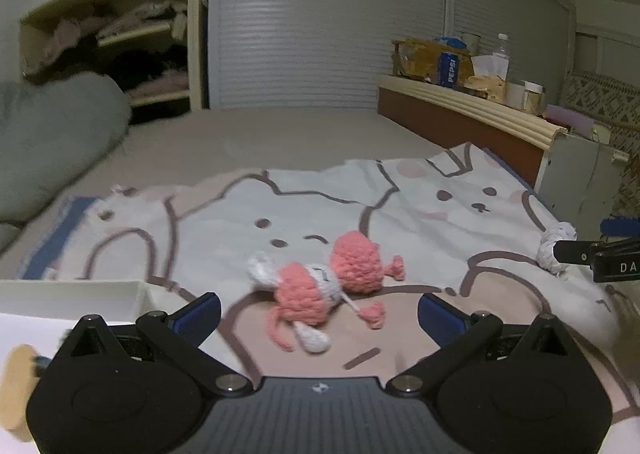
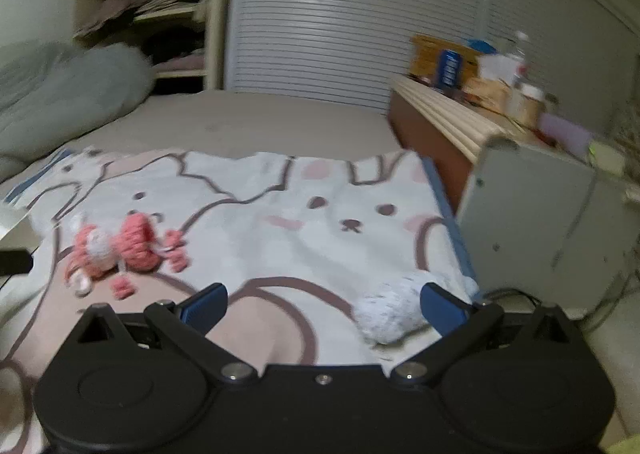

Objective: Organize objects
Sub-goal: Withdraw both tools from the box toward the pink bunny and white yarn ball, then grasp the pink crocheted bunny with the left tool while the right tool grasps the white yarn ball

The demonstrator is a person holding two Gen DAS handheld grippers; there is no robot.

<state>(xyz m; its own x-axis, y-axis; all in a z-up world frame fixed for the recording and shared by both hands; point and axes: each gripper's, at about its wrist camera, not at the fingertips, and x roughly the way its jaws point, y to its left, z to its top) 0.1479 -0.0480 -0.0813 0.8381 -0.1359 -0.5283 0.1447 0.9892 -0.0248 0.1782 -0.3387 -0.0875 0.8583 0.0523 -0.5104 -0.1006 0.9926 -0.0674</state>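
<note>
"PEPSI" on blue can [image 1: 449, 71] on headboard shelf [image 1: 472, 109]; "DA" on right gripper [image 1: 616, 266].

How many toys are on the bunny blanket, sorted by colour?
Pink and white crochet toys: 2
White fluffy ball: 1
Total: 3

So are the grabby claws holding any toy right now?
No, nothing is held. The left gripper is open in front of the pink crochet toys. The right gripper is open too, with the white yarn ball beside its right finger.
</note>
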